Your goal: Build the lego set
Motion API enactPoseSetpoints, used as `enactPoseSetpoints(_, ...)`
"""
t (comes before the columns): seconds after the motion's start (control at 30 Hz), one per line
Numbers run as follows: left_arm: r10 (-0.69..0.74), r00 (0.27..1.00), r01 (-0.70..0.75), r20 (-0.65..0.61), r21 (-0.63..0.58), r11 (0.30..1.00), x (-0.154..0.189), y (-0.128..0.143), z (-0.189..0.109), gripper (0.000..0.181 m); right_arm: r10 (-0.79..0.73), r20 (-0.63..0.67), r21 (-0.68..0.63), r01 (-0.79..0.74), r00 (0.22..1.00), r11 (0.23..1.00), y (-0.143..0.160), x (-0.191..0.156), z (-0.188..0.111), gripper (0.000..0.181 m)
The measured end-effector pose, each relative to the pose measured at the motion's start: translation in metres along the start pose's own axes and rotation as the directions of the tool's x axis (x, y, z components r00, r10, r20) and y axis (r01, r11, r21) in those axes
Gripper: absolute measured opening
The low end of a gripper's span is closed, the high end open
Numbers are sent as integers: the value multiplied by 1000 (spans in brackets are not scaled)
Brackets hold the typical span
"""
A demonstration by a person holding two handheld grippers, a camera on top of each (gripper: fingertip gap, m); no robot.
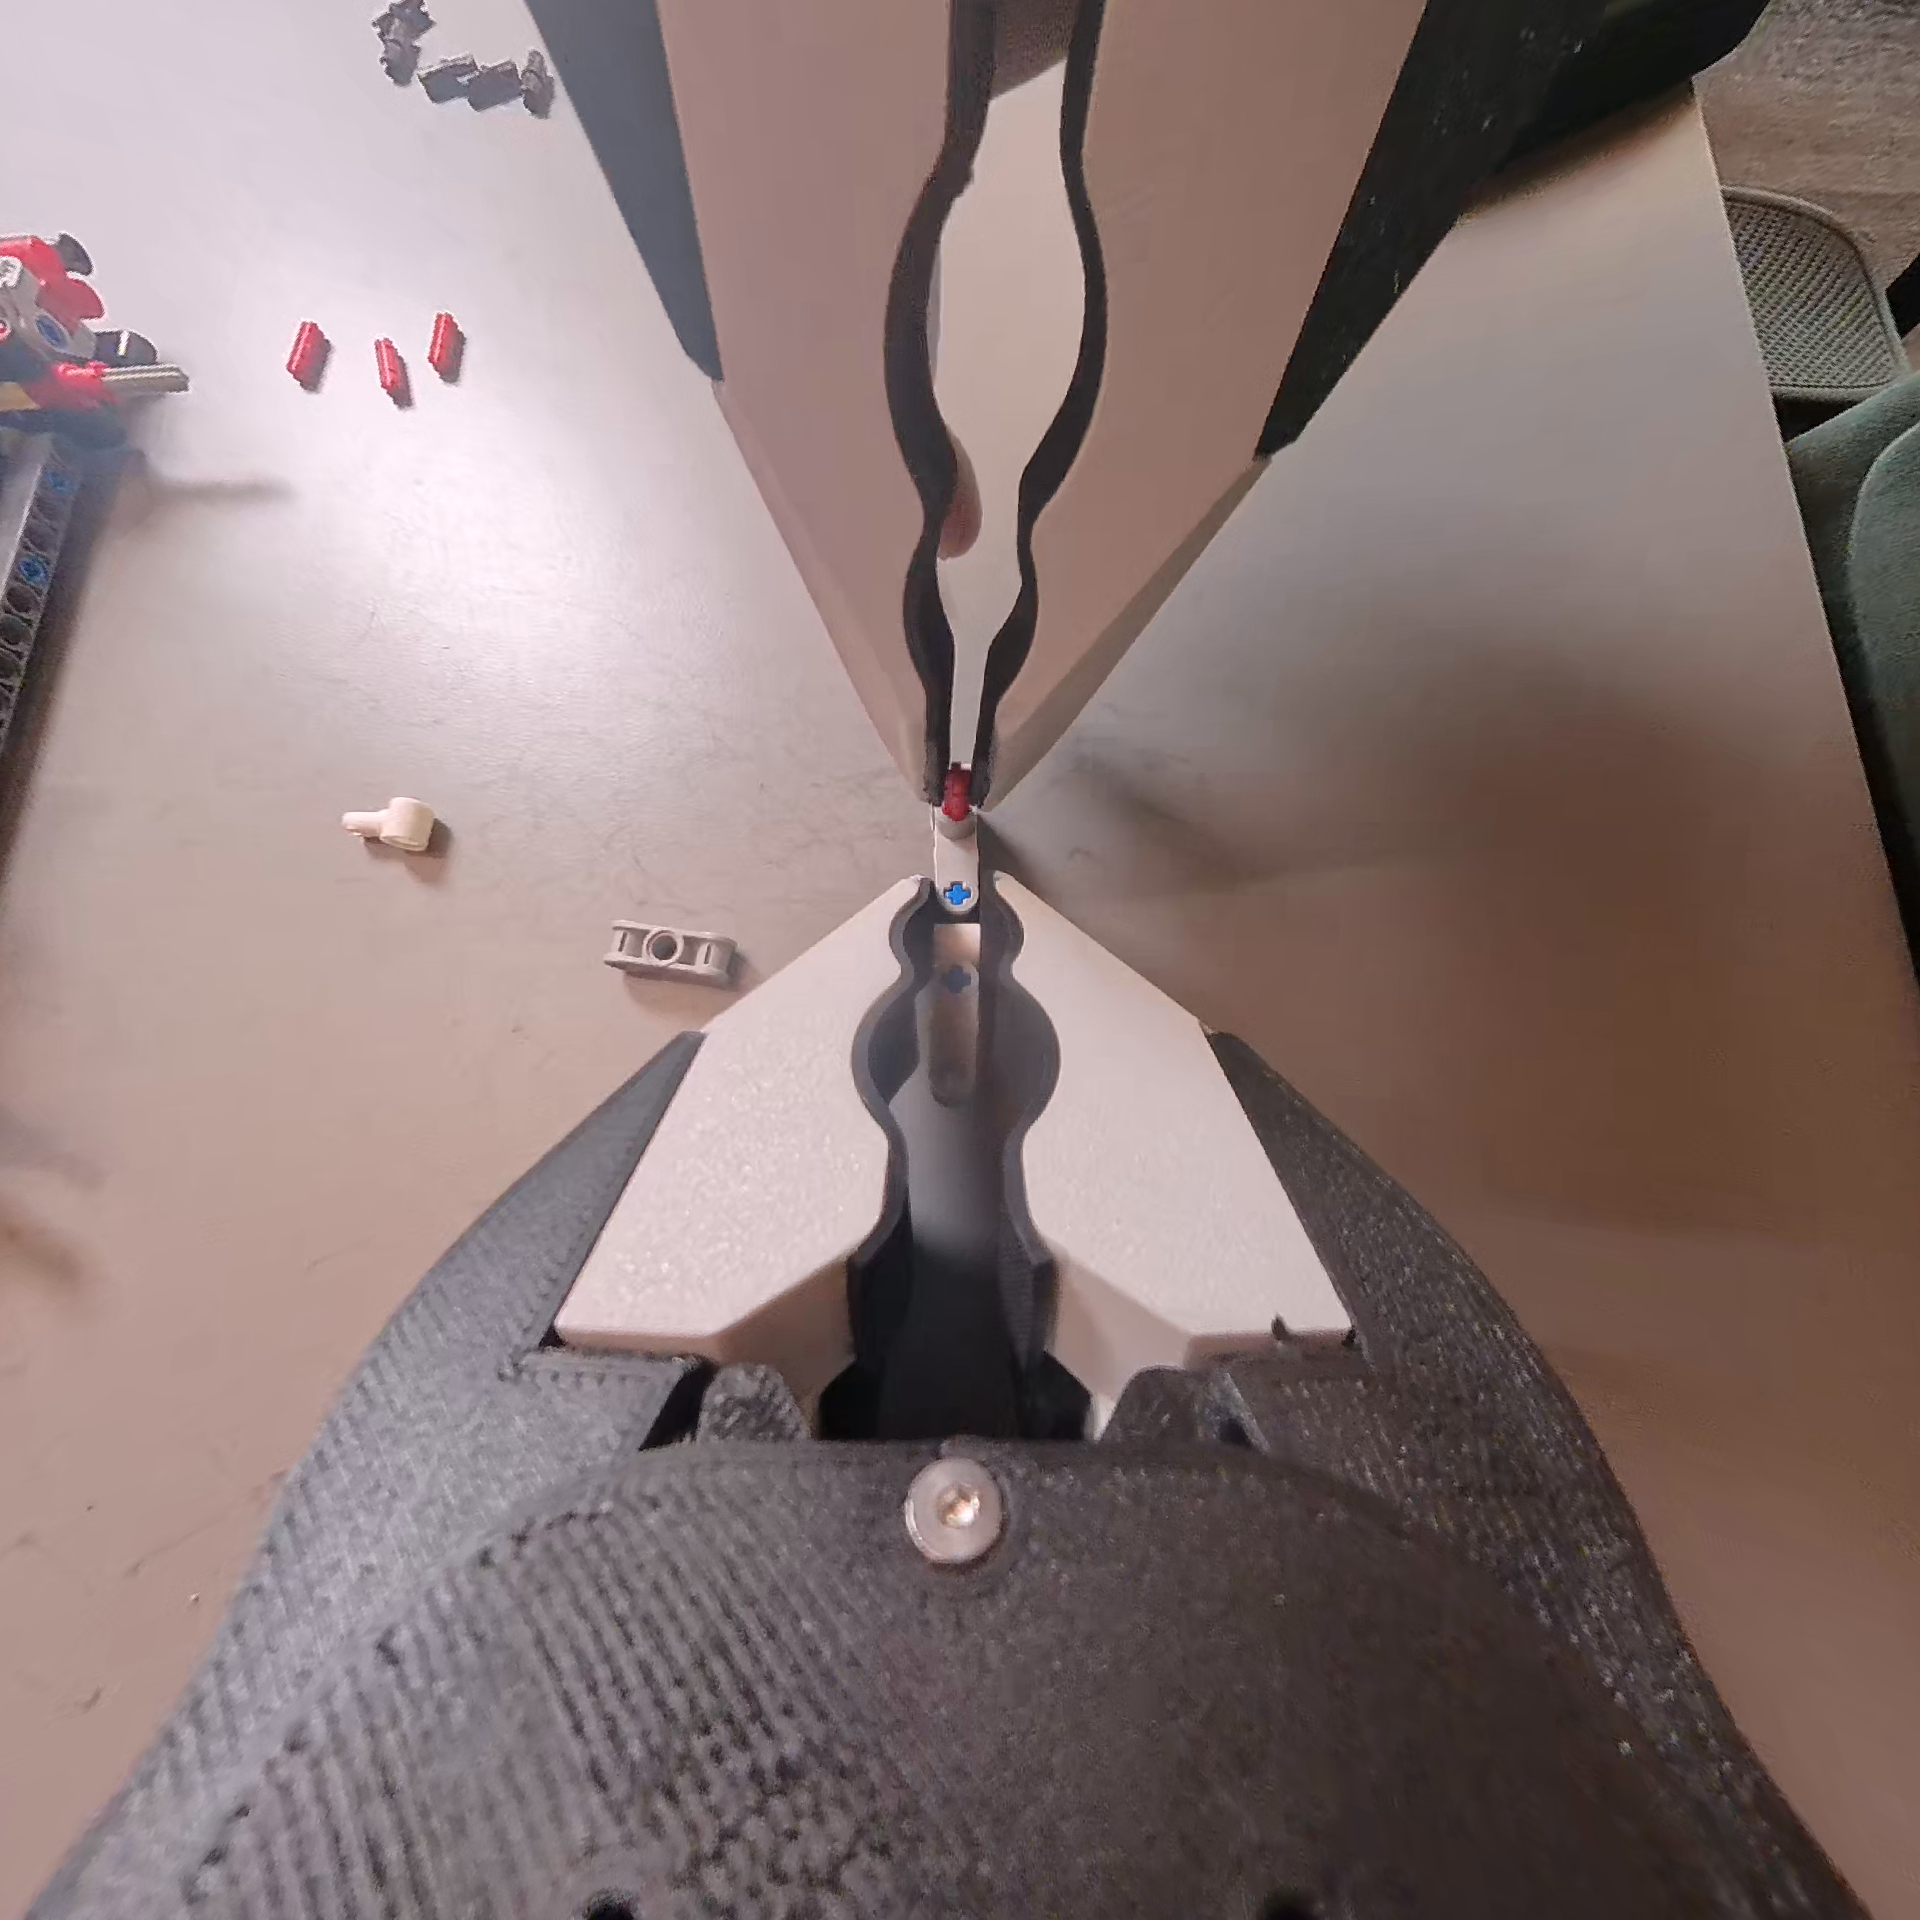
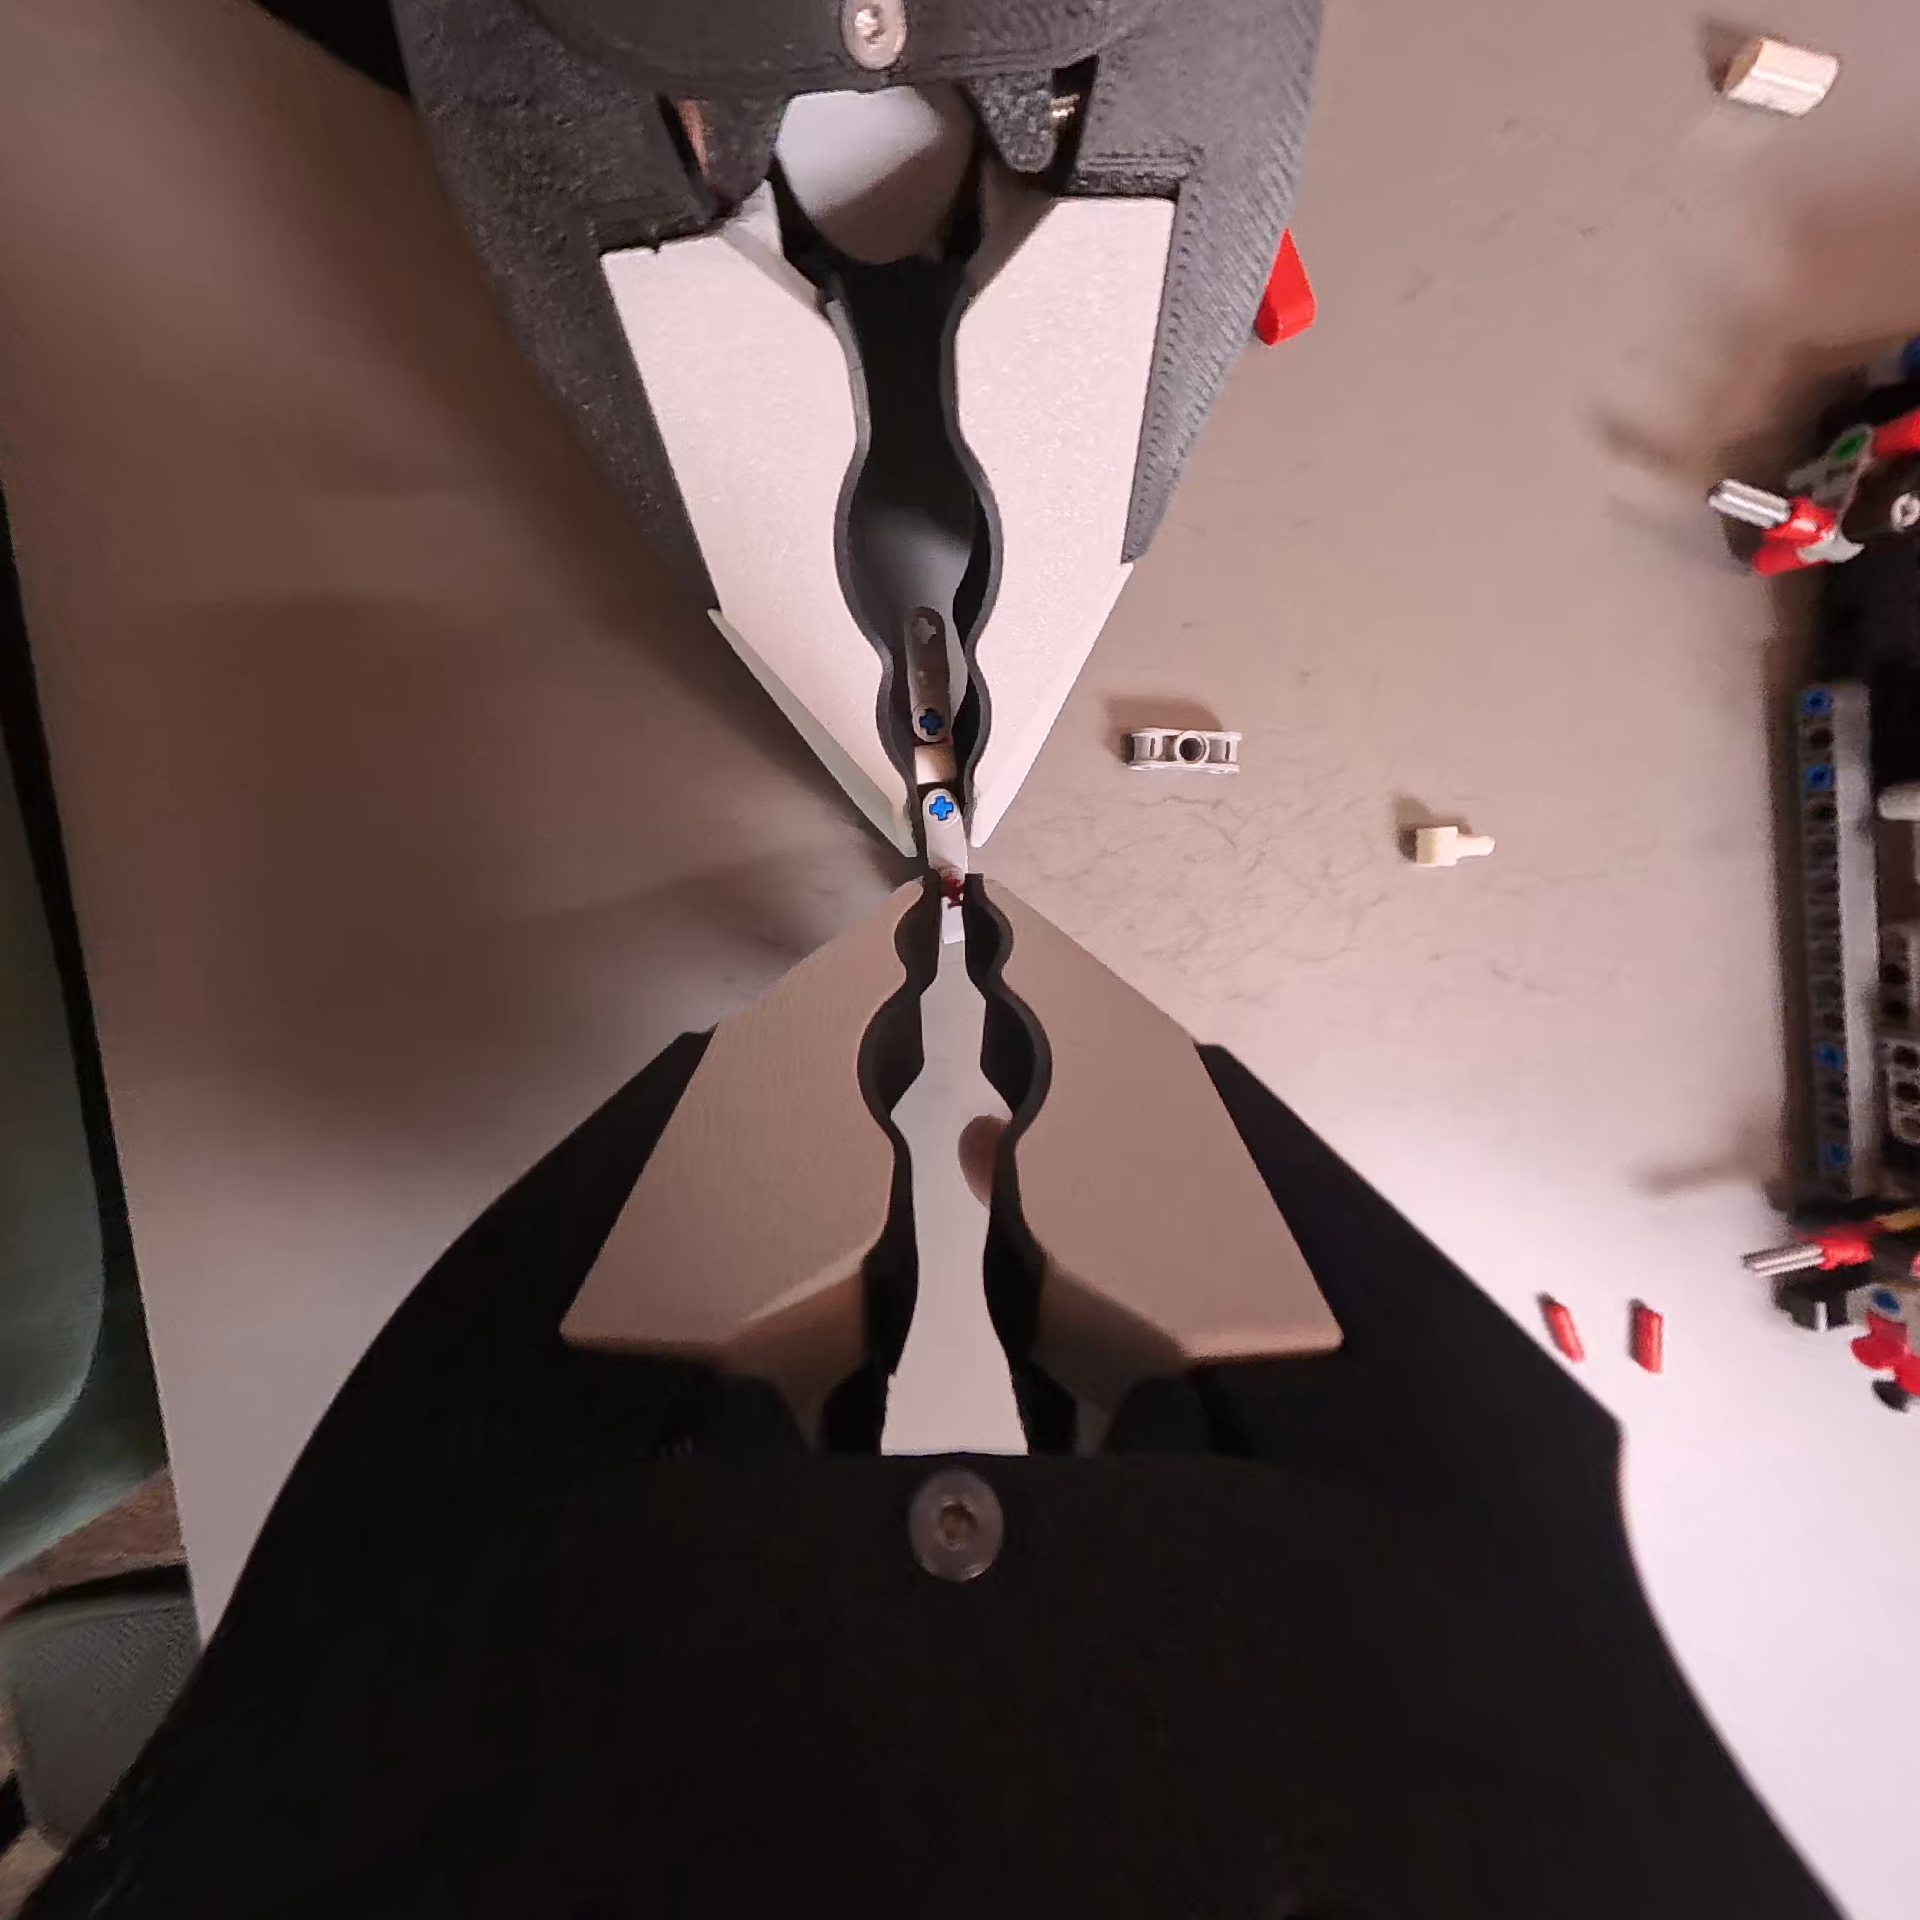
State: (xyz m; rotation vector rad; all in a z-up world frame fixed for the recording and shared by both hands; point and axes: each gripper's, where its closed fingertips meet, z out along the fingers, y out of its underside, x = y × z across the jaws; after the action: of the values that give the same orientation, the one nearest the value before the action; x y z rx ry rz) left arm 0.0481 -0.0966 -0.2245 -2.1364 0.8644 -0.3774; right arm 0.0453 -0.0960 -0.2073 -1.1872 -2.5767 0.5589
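My left gripper (image 1: 958,885) is shut on a thin grey beam (image 1: 954,857) with a blue cross-shaped axle end (image 1: 958,894) in it. The beam sticks out past its tips. My right gripper (image 1: 958,795) comes in from the top, tip to tip with the left, and is shut on a small red pin (image 1: 957,805) that touches the beam's free end. In the right wrist view the right gripper (image 2: 948,890) holds the red pin (image 2: 951,886) against the beam (image 2: 945,836), which the left gripper (image 2: 940,831) holds from above. Both are above the table.
On the table (image 1: 520,623) lie three red pins (image 1: 384,358), a tan pin (image 1: 395,821), a grey connector (image 1: 670,948) and dark pieces (image 1: 473,73). The partly built model (image 2: 1849,831) is at the side, a red wedge (image 2: 1286,296) near it. A green chair (image 1: 1870,520) stands past the table's edge. My two grippers' fingertips are within a few centimetres of each other. Left tips and right tips are each some 5 cm from the grey connector (image 1: 670,948). Seen from the right wrist view (image 2: 1184,751) as well.
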Motion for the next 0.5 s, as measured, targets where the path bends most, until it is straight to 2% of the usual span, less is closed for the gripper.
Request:
enactPoseSetpoints(0.03,1,1000,-1,2,0,1000,0,0,0,6,19,-6,-2,-19,1000,1000,0,0,0,2)
enactPoseSetpoints(0.23,8,1000,-8,25,-2,1000,-1,0,0,6,157,-58,2,-157,986,988,1,1,1,2)
enactPoseSetpoints(0.5,-31,999,31,12,-26,999,-1,0,0,6,304,-104,91,-296,947,951,1,2,2,2)
